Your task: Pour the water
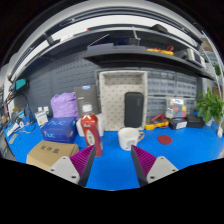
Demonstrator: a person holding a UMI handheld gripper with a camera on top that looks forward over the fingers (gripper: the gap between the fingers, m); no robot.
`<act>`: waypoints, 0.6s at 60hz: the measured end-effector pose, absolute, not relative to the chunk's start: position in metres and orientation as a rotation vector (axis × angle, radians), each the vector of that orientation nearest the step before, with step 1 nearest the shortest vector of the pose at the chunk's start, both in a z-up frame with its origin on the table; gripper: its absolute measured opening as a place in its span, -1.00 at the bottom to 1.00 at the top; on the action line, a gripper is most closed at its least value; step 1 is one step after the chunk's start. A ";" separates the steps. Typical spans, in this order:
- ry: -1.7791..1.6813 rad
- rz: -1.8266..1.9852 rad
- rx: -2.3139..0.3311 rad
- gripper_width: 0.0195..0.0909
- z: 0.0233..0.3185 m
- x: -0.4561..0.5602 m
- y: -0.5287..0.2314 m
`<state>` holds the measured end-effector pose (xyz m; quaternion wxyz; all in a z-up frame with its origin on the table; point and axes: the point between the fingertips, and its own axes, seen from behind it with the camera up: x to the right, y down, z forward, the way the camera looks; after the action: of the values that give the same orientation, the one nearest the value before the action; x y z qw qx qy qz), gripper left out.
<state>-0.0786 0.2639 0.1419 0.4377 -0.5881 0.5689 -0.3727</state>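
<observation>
A red bottle [91, 131] with a white cap stands on the blue table [185, 148], just beyond my left finger. A white cup [129, 138] with a handle sits to its right, ahead of the gap between my fingers. My gripper [113, 163] is open, its purple pads [143, 161] spread wide with only bare blue table between them. Neither the bottle nor the cup touches the fingers.
A cardboard box [52, 153] lies left of the bottle, with a blue box [60, 128] and a purple bag [65, 105] behind it. A white pegboard stand [122, 97] rises at the back. A red disc [164, 140], small items and a plant [211, 106] are on the right.
</observation>
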 end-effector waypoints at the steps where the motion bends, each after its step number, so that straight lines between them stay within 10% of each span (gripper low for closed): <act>1: 1.406 -0.921 -1.469 0.47 0.139 -0.074 0.275; 36: 1.432 -0.914 -1.449 0.46 0.094 0.068 0.361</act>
<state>0.0682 0.3608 0.0935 0.4390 -0.5832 0.5763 -0.3676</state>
